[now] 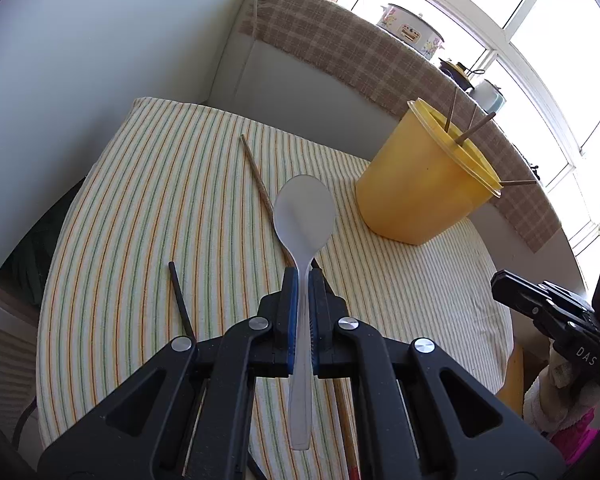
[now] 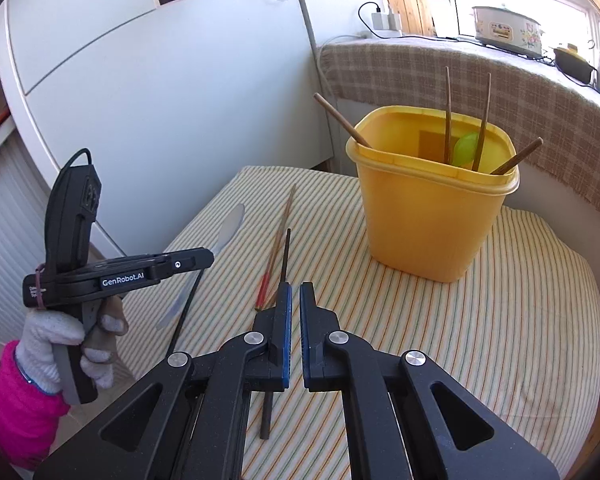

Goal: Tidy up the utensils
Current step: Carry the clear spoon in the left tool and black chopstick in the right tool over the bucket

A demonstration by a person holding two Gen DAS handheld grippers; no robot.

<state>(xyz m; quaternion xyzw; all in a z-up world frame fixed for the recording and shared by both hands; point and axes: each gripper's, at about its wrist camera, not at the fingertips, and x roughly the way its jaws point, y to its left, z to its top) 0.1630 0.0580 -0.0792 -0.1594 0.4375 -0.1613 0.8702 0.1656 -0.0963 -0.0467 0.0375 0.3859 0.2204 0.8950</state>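
Left wrist view: the left claw [image 1: 303, 280] is clamped on the handle of a translucent white plastic spoon [image 1: 304, 216], whose bowl points toward the upper middle of the frame and whose handle end runs back between the claw arms. Below it lies the striped tabletop [image 1: 140, 200]. A brown chopstick [image 1: 260, 180] lies on the cloth at centre, partly hidden behind the spoon; a dark chopstick [image 1: 181, 300] lies at lower left. The yellow container [image 1: 420, 188] stands at right of centre, with brown chopsticks [image 1: 474, 130] leaning out of its mouth.

Right wrist view: the right claw [image 2: 295, 292] has its blue-lined pads drawn together with only a thin slit showing, and nothing between them. The container stands in the upper right; a green spoon [image 2: 466, 148] shows inside it among the sticks. A red-tipped chopstick pair [image 2: 276, 248] lies on the cloth just above the claw. At left, a gloved hand [image 2: 66, 344] in a pink sleeve [image 2: 16, 412] grips the other tool.
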